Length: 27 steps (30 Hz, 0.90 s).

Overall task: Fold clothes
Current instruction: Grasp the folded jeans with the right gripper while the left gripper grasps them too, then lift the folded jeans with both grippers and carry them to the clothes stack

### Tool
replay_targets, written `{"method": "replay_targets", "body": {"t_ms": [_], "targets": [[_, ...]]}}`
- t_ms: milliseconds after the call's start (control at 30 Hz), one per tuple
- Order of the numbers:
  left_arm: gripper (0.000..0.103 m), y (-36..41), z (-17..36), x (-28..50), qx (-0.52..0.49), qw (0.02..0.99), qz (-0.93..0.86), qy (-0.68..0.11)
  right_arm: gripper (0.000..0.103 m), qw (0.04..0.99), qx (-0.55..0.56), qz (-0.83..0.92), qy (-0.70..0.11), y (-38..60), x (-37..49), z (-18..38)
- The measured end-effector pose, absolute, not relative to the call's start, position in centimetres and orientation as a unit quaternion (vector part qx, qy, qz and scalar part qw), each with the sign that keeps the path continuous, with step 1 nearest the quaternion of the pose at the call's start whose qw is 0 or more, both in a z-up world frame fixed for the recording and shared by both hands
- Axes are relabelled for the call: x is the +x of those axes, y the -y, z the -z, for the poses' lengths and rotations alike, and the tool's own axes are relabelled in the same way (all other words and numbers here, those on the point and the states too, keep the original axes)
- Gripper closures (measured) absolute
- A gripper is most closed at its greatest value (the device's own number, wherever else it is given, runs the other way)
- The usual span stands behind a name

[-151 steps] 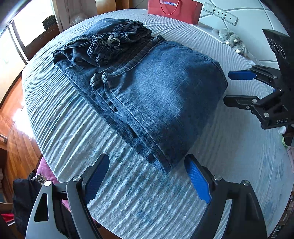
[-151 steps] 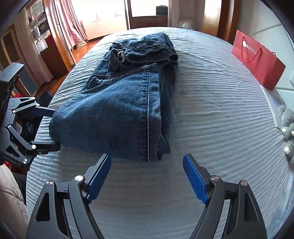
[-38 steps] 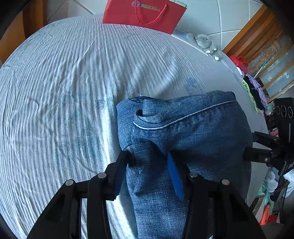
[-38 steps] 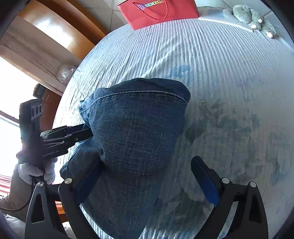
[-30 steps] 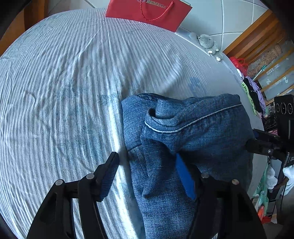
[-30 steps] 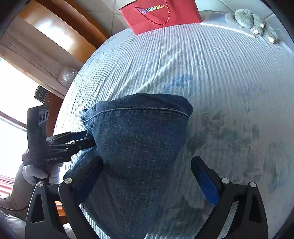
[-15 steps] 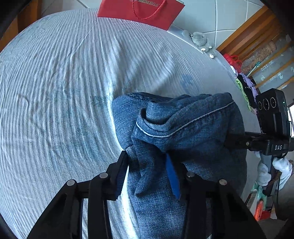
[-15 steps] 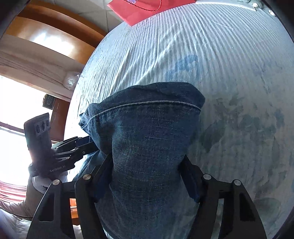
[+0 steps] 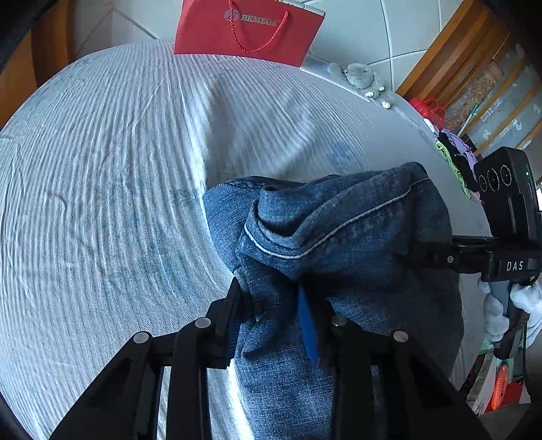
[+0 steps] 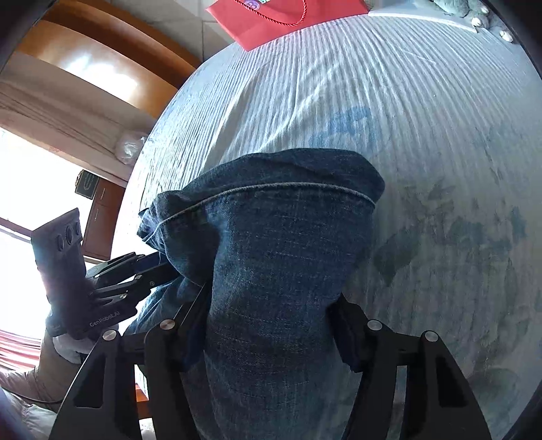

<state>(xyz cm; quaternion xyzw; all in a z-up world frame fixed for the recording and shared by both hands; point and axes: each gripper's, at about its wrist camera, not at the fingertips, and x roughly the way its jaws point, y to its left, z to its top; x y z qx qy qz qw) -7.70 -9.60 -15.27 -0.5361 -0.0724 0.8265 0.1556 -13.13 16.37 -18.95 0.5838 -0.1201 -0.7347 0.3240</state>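
My left gripper and right gripper, apart a second ago, are closing, clamped on the jeans. Folded bundle secured; lift can follow.

Jeans: matt, coarse-woven denim. Bedsheet beneath: ribbed, crinkled cloth. Bag at bedsheet's far edge: smooth red paper.

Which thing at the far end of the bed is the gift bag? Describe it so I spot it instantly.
Start at the pale striped bed and follow it away from the folded jeans to its far edge by the tiled wall. The red paper bag stands upright there. Its bright red face, rope handle and BEMEGA lettering set it apart from the small grey plush toy nearby.
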Motion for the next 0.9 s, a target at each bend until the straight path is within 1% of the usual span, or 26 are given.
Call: {"method": "replay_targets", "body": {"t_ms": [33, 100, 133, 233, 367, 500, 633, 900], "targets": [[0.078, 9.4, 14.9, -7.6, -0.532, 0.155, -0.829, 0.074, 0.046, 0.326, 0.577, 0.74, 0.118, -16.3, -12.8, 18.5], [0.08, 9.4, 13.5, -6.9, -0.518, 0.159, -0.836, 0.08, 0.047, 0.336, 0.561, 0.747, 0.118, -16.5, -11.8, 17.3], [0.084, 9.3, 12.8, -6.5, -0.511, 0.161, -0.841, 0.078, 0.048, 0.341, 0.553, 0.751, 0.118, -16.6, -11.3, 16.7], [0.084, 8.3, 10.5, -5.4, -0.486, 0.167, -0.856, 0.045, 0.048, 0.351, 0.531, 0.762, 0.118, -17.5, -10.1, 15.1], [0.085, 7.0, 8.4, -5.3, -0.474, 0.182, -0.86, 0.041, 0.049, 0.347, 0.511, 0.775, 0.131, -19.3, -8.9, 13.4], [0.085, 3.8, 6.8, -6.2, -0.46, 0.207, -0.863, 0.024, 0.049, 0.329, 0.495, 0.792, 0.14, -21.4, -8.2, 11.4], [0.085, -0.2, 5.3, -7.4, -0.446, 0.236, -0.863, 0.013, 0.049, 0.302, 0.479, 0.813, 0.137, -24.3, -8.1, 9.1], [0.085, -12.0, 3.2, -10.4, -0.421, 0.28, -0.863, -0.017, 0.049, 0.252, 0.446, 0.847, 0.14, -35.4, -8.4, 5.5]]}}
